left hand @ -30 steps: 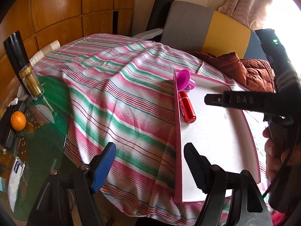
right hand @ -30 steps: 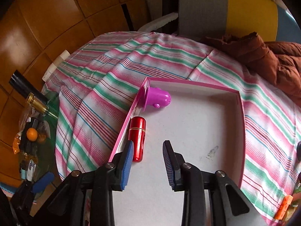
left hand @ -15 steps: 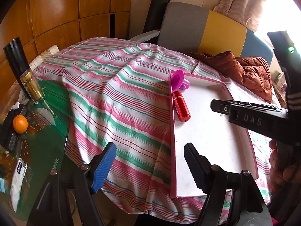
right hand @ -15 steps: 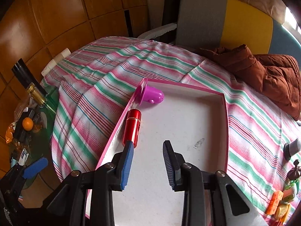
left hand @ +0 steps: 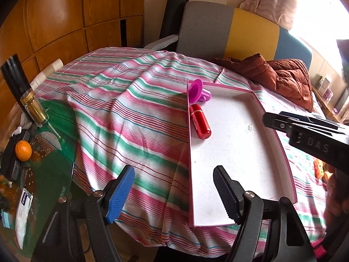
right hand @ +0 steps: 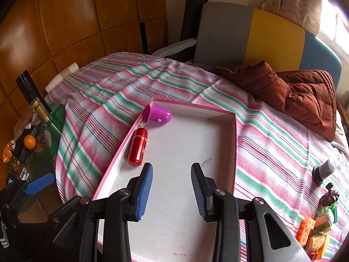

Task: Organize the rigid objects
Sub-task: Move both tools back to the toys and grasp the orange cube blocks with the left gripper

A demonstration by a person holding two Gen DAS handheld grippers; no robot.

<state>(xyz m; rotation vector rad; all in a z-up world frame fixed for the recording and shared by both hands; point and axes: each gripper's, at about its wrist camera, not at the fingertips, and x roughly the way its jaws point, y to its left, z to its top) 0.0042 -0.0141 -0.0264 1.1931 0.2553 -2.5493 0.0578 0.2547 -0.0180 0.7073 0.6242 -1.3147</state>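
Both my right fingers (right hand: 142, 193) are parting with nothing between them, over the white floor of the pink tray (right hand: 235, 144). Just ahead and to their left lies the red capsule (right hand: 137, 146), flat against the tray's left wall, with the purple piece (right hand: 160, 114) tucked in the far corner beyond it; I judge they sit along one edge to keep room free. My left gripper (left hand: 172, 193) hangs spread and empty, straddling the tray's near left wall. Well off to the right of my right fingers, on the striped cloth (right hand: 104, 107), wait a grey cylinder (right hand: 325, 170) and small orange and cream bits (right hand: 314, 233), probably next.
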